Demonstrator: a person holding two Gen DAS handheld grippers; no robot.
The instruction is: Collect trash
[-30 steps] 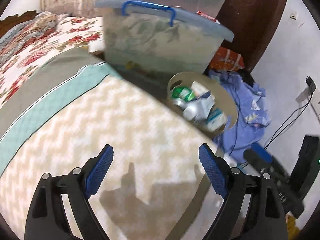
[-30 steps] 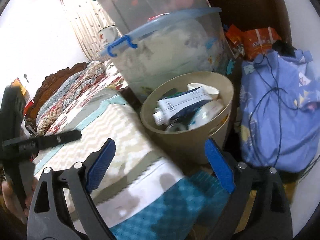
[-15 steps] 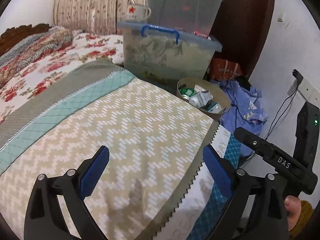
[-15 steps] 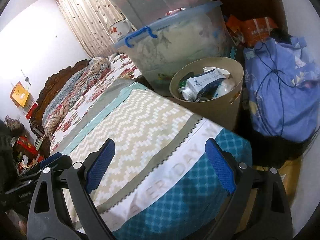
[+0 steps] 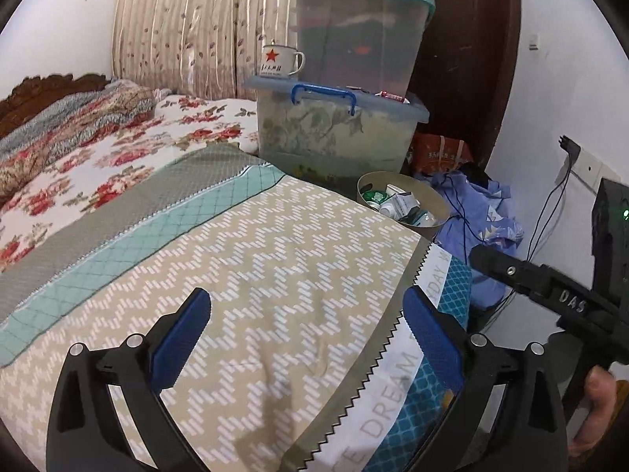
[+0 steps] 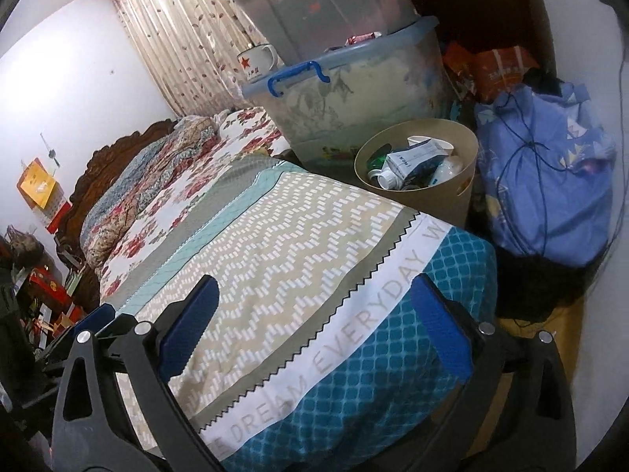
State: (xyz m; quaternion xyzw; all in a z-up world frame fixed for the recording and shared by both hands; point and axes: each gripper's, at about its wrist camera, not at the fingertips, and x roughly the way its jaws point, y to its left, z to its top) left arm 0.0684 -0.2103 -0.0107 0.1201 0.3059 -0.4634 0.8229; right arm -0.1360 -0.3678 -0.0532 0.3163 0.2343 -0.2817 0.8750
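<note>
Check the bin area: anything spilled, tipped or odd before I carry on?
Nothing spilled. The beige bin stands upright beside the bed corner, its carton and other trash all inside the rim. One oddity: an enamel mug sits on the storage box lid, near its edge. Both grippers are open, empty.

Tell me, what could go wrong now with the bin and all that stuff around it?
1. The trash bin looks nearly full; the carton lies on top, so more trash might spill.
2. A dark cord drapes over the blue cloth bundle beside the bin; a hand-held gripper could snag it.
3. The star mug sits by the lid's edge on the storage box; a bump could topple it.
</note>
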